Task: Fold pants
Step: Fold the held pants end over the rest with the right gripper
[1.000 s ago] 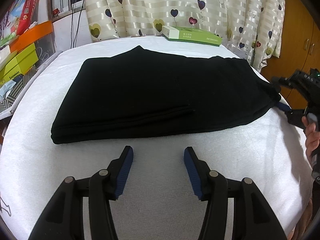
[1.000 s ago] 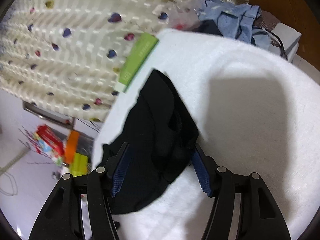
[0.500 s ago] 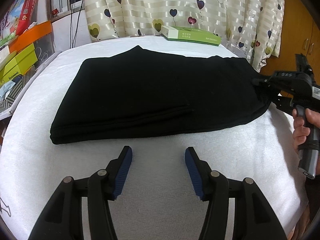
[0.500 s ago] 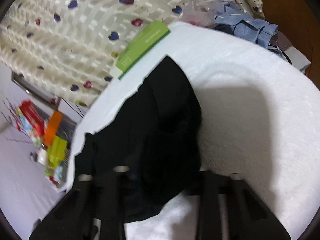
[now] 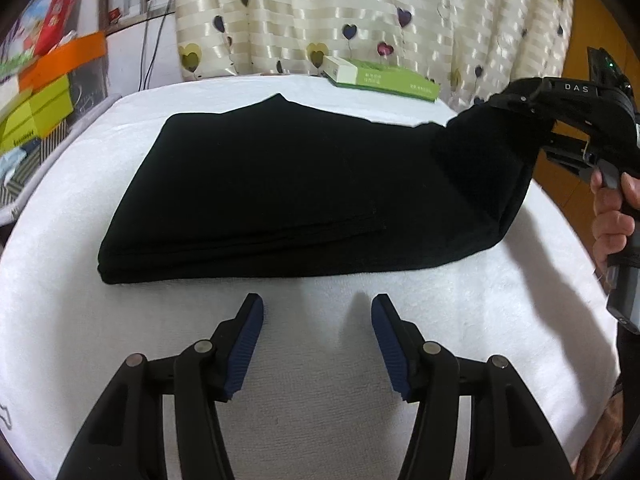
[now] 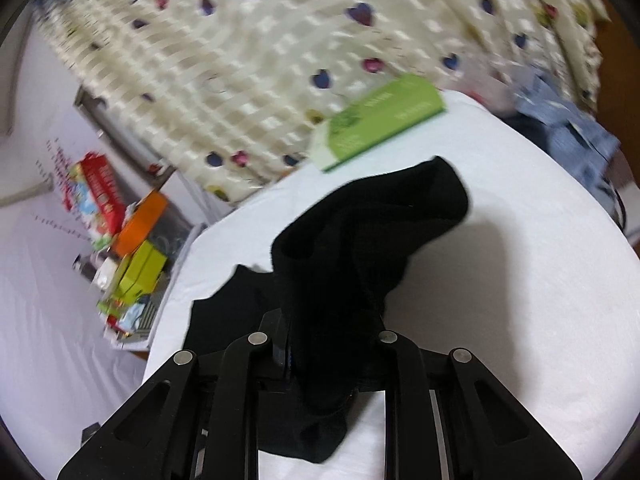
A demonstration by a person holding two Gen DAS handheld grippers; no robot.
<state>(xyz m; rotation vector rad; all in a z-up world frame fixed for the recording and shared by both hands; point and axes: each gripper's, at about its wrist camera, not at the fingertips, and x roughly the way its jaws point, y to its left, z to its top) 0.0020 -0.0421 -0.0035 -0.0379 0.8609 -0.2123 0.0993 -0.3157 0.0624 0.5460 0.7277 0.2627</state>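
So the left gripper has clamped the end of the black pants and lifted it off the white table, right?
Not the left. The right gripper has clamped and lifted the black pants; the left wrist view shows the left gripper open, off the pants.

Even indoor light, right view motion-blurred, fisheye-warped

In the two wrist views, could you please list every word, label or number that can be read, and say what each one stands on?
"DAS": white letters on the black body of the right gripper, seen from the left wrist.
Green box by the curtain: white print, too small to read; blurred in the right wrist view.
Yellow-green boxes: dark print on the side, too small to read.
Red carton: print blurred, unreadable.
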